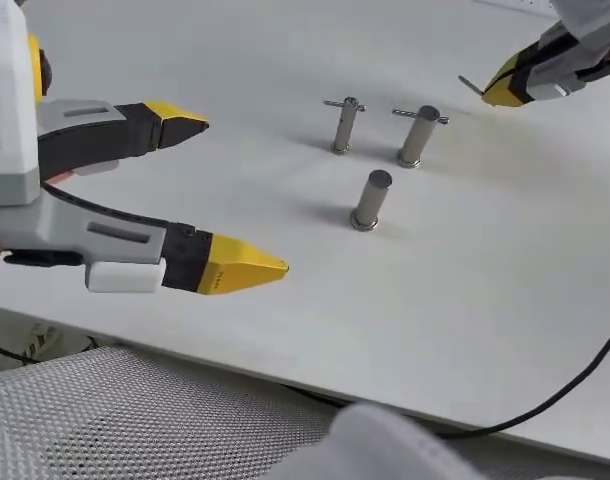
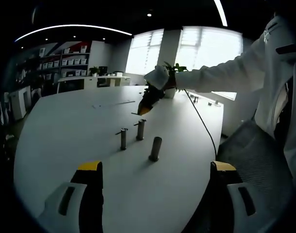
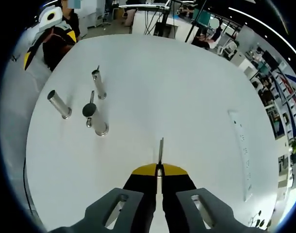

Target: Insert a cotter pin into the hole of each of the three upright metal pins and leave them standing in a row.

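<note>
Progress: 2 of 3 done, judging from the layout. Three short upright silver-grey cylindrical pins stand on the white matte workbench top [image 1: 465, 300], centre-right of the head view.

- At the rear, the rear-left metal pin [image 1: 344, 128] carries one fitted cotter pin [image 1: 333, 103] cross-wise thru its top.
- Next to it, the rear-right metal pin [image 1: 416, 140] carries a second fitted cotter pin [image 1: 435, 118] likewise.
- Nearer the frame's bottom, the front metal pin [image 1: 370, 200] shows no cotter pin. It stands fwd of the other two, so the row isn't formed.

At upper right of the frame, the right gripper [image 1: 490, 93] is clenched on a thin silver loose cotter pin [image 3: 160, 150], which projects beyond the yellow tips, well apart from the pins.

At left of the frame, the left gripper [image 1: 225, 195] has its jaws spread wide, holding nothing.

Remaining, by est.: fit the 3rd cotter pin into the front pin, then align it w/ the others.
</note>
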Demonstrator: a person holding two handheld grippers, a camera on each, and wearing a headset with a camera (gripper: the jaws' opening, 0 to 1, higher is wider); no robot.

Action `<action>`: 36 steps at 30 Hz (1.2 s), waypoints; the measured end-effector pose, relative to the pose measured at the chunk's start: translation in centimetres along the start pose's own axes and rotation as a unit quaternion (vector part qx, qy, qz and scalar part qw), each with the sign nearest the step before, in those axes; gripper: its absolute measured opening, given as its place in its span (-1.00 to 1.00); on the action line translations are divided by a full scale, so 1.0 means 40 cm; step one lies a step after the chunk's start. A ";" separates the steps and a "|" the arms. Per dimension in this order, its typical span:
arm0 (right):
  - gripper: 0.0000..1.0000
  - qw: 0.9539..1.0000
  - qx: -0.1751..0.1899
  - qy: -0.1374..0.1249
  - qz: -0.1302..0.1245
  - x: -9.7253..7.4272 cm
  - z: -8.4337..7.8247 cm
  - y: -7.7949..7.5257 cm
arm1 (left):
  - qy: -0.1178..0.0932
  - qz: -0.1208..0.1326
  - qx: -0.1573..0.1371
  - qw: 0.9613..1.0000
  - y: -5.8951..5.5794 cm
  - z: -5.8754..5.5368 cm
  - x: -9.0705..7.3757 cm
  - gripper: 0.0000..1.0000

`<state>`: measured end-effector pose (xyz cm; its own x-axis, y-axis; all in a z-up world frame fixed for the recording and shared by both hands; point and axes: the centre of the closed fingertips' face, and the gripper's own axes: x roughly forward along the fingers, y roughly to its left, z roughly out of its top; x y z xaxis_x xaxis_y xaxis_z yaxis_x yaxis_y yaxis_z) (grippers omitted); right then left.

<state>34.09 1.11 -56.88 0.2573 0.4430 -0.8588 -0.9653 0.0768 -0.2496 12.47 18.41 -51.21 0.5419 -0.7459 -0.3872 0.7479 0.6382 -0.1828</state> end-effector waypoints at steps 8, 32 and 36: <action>-1.00 0.998 -0.004 -0.055 -0.040 -0.067 0.042 0.030 | -0.003 0.004 0.002 1.000 0.004 0.026 0.014 0.80; -1.00 0.980 -0.009 -0.171 -0.105 -0.197 0.126 0.216 | -0.025 -0.040 -0.037 0.998 0.008 0.131 0.122 0.57; -1.00 0.977 -0.010 -0.187 -0.107 -0.208 0.151 0.259 | -0.015 -0.046 -0.042 0.998 0.005 0.129 0.140 0.43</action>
<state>21.67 3.60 -49.62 0.4151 0.7136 -0.5643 -0.8893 0.1874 -0.4171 17.62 13.38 -48.73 0.4845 -0.8068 -0.3381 0.7606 0.5794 -0.2928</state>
